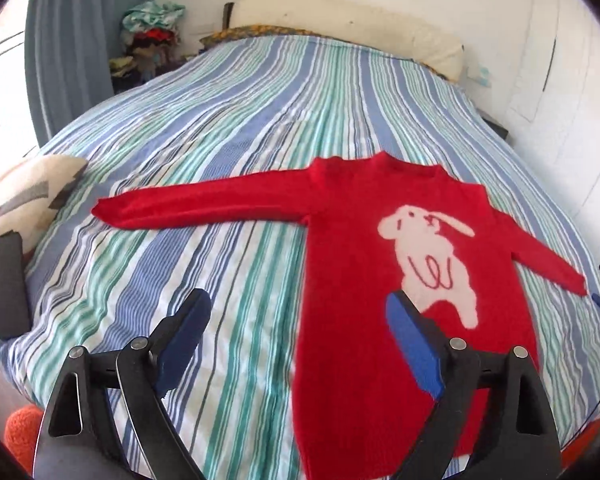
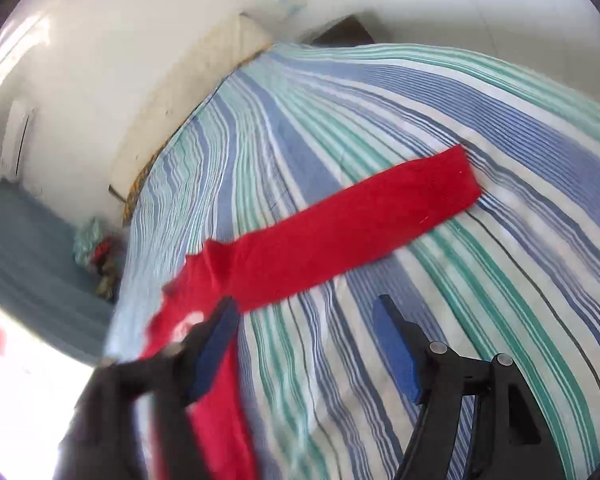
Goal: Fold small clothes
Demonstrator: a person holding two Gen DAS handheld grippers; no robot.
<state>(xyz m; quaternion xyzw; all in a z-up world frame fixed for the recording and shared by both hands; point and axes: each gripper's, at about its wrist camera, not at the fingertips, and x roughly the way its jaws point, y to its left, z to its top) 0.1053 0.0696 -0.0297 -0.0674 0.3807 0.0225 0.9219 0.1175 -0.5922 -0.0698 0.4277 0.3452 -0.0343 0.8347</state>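
Observation:
A small red knit sweater [image 1: 352, 240] with a pale animal figure on its chest lies flat on the striped bedspread [image 1: 220, 120]. Both sleeves are spread out to the sides. My left gripper [image 1: 298, 304] hovers open over the sweater's lower left edge, with one blue pad over the bedspread and the other over the red body; nothing is pinched. In the right wrist view one red sleeve [image 2: 360, 220] stretches across the bedspread [image 2: 460, 100]. My right gripper [image 2: 306, 304] stands open just short of the sleeve, and its pads hold nothing.
A patterned cushion [image 1: 28, 196] and a flat dark object [image 1: 10, 284] lie at the bed's left edge. A pile of clothes [image 1: 152, 28] stands at the far left corner by a blue curtain. A long pale bolster [image 1: 360, 24] runs along the white wall.

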